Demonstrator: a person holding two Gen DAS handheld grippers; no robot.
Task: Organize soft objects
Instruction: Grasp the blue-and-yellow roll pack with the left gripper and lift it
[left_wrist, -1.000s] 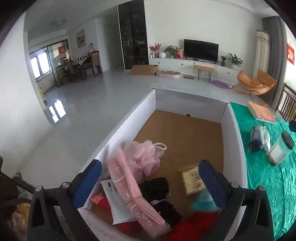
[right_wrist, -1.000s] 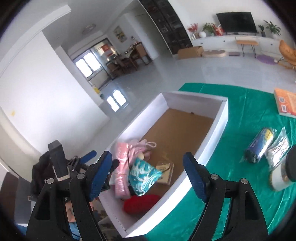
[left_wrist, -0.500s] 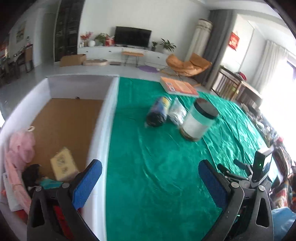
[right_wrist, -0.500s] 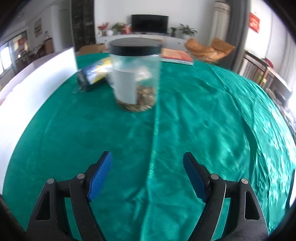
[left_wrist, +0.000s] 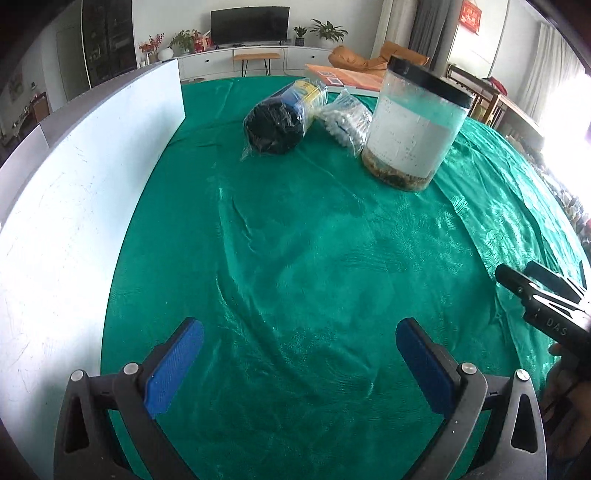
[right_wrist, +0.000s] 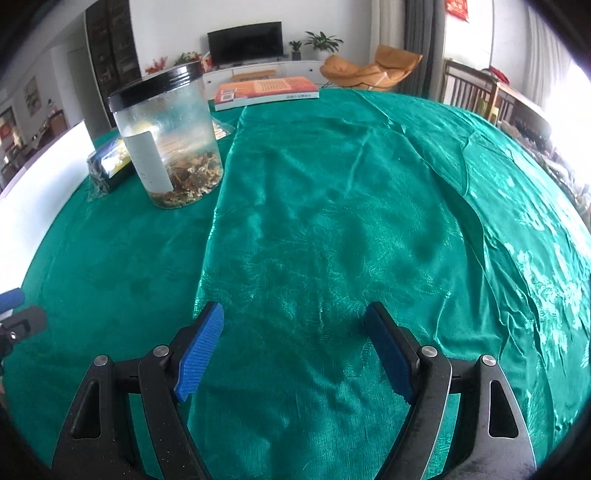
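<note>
Both grippers empty over green tabletop (right_wrist: 332, 192); next soft pick not yet begun.

L gripper (left_wrist: 299, 354) and R gripper (right_wrist: 293, 339): fingers spread wide, nothing btwn them. Soft items lie far side, near white box wall (left_wrist: 74, 206): dark wrapped roll (left_wrist: 277, 123) touching clear packet (left_wrist: 347, 120), just beside the jar (left_wrist: 413, 122). Recommended approach: take roll from box side, span its width, squeeze gently; keep clear of jar, likely to tip.
</note>
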